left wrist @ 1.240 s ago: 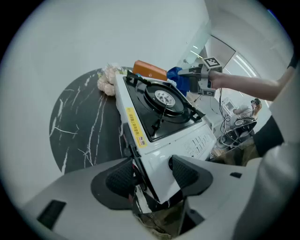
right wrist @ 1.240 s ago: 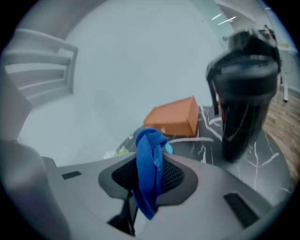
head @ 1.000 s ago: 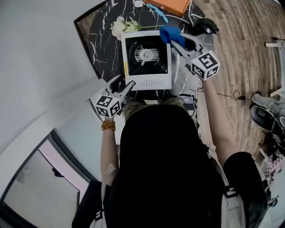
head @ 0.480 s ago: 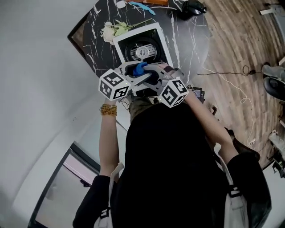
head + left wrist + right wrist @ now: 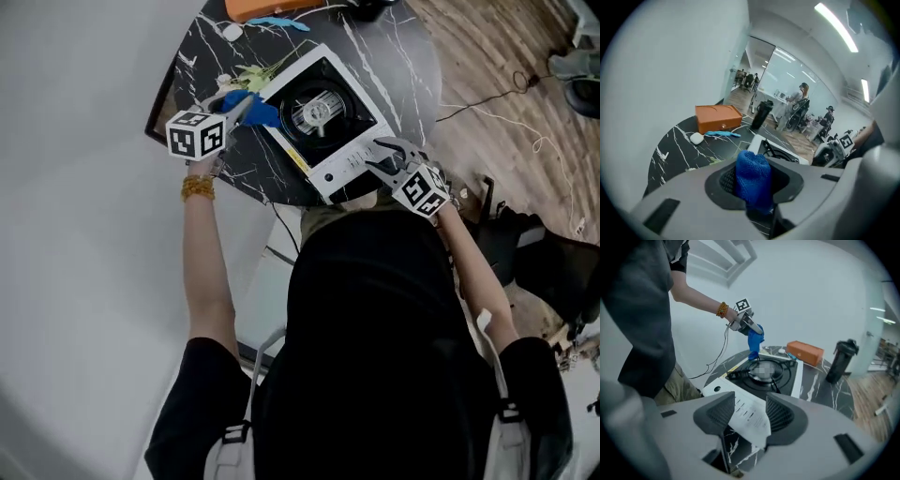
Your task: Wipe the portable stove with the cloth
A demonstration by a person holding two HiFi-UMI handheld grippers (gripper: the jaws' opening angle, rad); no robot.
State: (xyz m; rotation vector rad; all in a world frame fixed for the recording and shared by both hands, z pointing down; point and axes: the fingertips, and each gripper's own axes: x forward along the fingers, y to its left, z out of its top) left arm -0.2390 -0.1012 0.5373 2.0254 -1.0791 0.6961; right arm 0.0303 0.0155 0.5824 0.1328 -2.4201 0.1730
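Note:
The portable stove [image 5: 349,157], white with a black burner top, sits on the round black marble table [image 5: 412,56]. My left gripper [image 5: 240,105] is over the stove's far left corner. Its jaws are closing on the blue cloth [image 5: 260,112], which fills the gap between the pads in the left gripper view [image 5: 752,176]. In the right gripper view the cloth [image 5: 754,344] hangs down onto the stove's edge. My right gripper [image 5: 381,156] is at the stove's near right corner, jaws opening. The white front panel [image 5: 746,414] lies between them, unpressed.
An orange box [image 5: 267,7], a small white case [image 5: 230,31] and a blue item [image 5: 277,22] lie at the table's far side. White flowers [image 5: 251,73] sit beside the stove. A black bottle [image 5: 840,361] stands at the right. Cables run over the wooden floor [image 5: 506,103].
The cloth passed from the right gripper to the left one. The left gripper carried it to the stove's far left corner. The right gripper dropped to the near corner and opened.

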